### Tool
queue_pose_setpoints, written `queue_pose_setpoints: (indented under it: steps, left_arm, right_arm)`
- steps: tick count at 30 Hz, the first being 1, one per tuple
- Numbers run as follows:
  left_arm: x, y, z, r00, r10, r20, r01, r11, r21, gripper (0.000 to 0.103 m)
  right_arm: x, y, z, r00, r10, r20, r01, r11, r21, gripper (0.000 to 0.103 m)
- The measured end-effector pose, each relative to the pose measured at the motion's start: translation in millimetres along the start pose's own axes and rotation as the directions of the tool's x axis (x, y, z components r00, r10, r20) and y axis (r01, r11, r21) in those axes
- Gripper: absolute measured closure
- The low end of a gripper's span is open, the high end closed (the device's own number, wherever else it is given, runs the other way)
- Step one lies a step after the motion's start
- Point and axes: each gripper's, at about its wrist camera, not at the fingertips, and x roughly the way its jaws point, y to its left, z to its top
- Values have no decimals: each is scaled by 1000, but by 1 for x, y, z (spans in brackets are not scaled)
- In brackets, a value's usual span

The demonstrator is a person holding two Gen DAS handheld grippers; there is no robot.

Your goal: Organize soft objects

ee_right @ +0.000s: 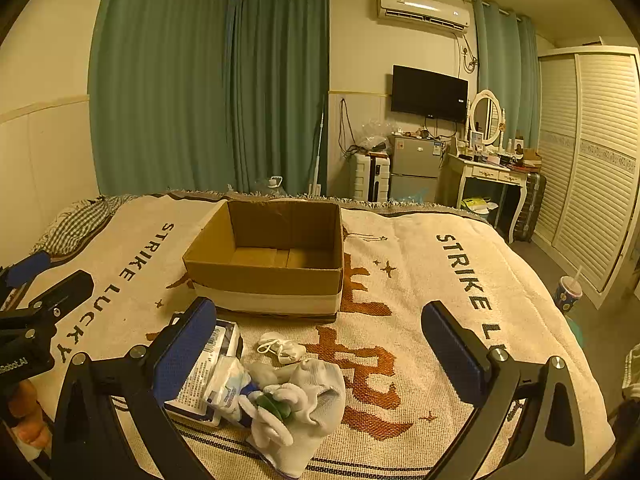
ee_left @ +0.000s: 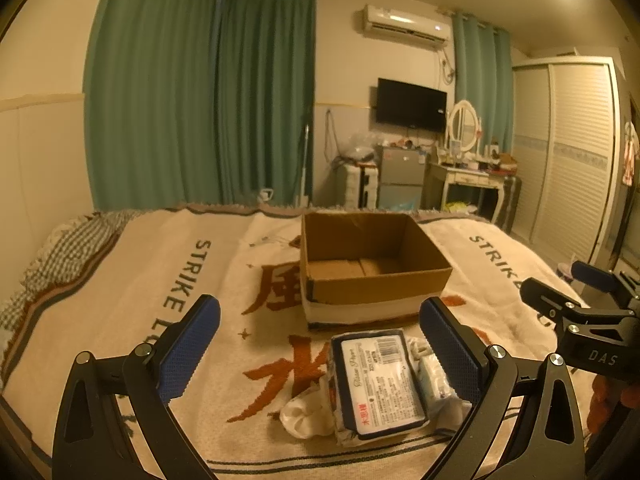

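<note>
An open, empty cardboard box (ee_left: pixel 372 264) (ee_right: pixel 272 256) stands in the middle of the bed. In front of it lies a pile of soft things: a tissue pack (ee_left: pixel 378 384) (ee_right: pixel 204 372), a small tissue packet (ee_left: pixel 434 376) (ee_right: pixel 226 382), a white glove (ee_right: pixel 304 396) with something green in it, a white cloth (ee_left: pixel 306 416) and a face mask (ee_right: pixel 282 350). My left gripper (ee_left: pixel 320 352) is open and empty, its jaws either side of the tissue pack, above it. My right gripper (ee_right: pixel 320 354) is open and empty over the glove. Each gripper shows in the other's view, the right one (ee_left: pixel 576 312) and the left one (ee_right: pixel 36 312).
The bed carries a cream blanket (ee_right: pixel 420 280) with orange characters and "STRIKE LUCKY" lettering. A checked pillow (ee_left: pixel 68 248) lies at the far left. Beyond the bed are green curtains, a small fridge (ee_right: pixel 414 168), a dressing table (ee_right: pixel 492 176) and a wardrobe. A cup (ee_right: pixel 568 292) stands on the floor at right.
</note>
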Motion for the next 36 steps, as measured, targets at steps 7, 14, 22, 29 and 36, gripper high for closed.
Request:
queue_pose_setpoints:
  steps: [7, 14, 22, 29, 36]
  left_arm:
    - [-12, 4, 3, 1000, 14, 16, -14, 1000, -16, 1]
    - [9, -2, -30, 994, -21, -110, 17, 999, -33, 1]
    - [43, -27, -81, 961, -106, -256, 98, 994, -42, 2]
    - [66, -45, -101, 951, -110, -288, 121, 992, 19, 3]
    - [86, -45, -105, 940, -142, -310, 159, 987, 31, 3]
  right_arm:
    - [-8, -5, 2, 1000, -12, -14, 12, 1000, 10, 0]
    - [-8, -14, -19, 992, -61, -107, 62, 998, 9, 0]
    - [2, -8, -32, 982, -60, -179, 59, 998, -9, 0]
    - [15, -6, -35, 977, -55, -207, 54, 998, -8, 0]
    - [27, -5, -38, 972, -47, -232, 45, 999, -15, 0]
